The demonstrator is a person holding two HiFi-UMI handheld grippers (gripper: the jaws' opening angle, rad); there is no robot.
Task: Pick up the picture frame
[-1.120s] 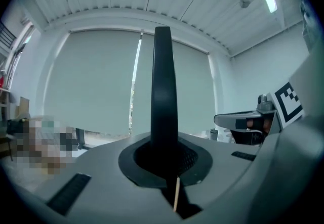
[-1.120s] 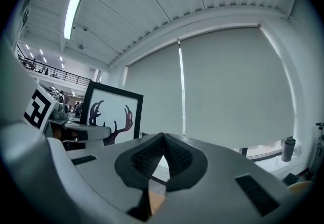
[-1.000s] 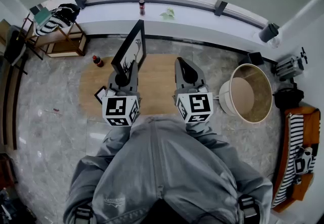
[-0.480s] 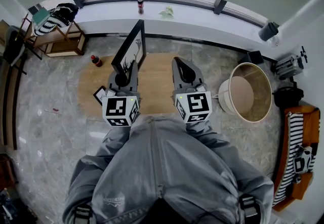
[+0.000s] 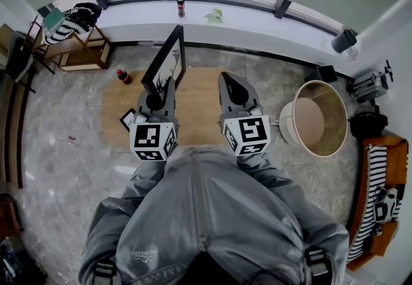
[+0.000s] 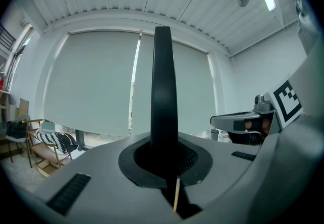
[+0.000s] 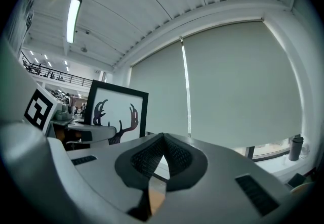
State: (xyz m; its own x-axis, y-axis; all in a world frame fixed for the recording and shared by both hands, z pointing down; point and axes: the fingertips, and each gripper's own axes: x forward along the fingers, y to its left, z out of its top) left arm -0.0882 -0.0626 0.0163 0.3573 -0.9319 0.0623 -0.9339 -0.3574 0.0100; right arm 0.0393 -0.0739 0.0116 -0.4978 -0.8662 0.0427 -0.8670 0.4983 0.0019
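Observation:
The picture frame (image 5: 166, 62) is black with a white print of dark antlers. It stands upright on edge above the wooden table (image 5: 199, 107), and my left gripper (image 5: 158, 94) is shut on its lower edge. In the left gripper view the frame (image 6: 163, 86) rises edge-on as a black bar out of the closed pads of the left gripper (image 6: 164, 154). My right gripper (image 5: 233, 84) hovers beside it to the right, shut with nothing held. The right gripper view shows the right gripper (image 7: 162, 142) with its tips meeting, and the frame (image 7: 117, 114) off to the left.
A small dark frame (image 5: 127, 120) lies at the table's left end. Nearby stands a red-capped bottle (image 5: 122, 76), and another bottle (image 5: 181, 6) is on the window ledge. A round tub (image 5: 315, 116) sits to the right, and a shelf with striped cloth (image 5: 71, 33) is at the far left.

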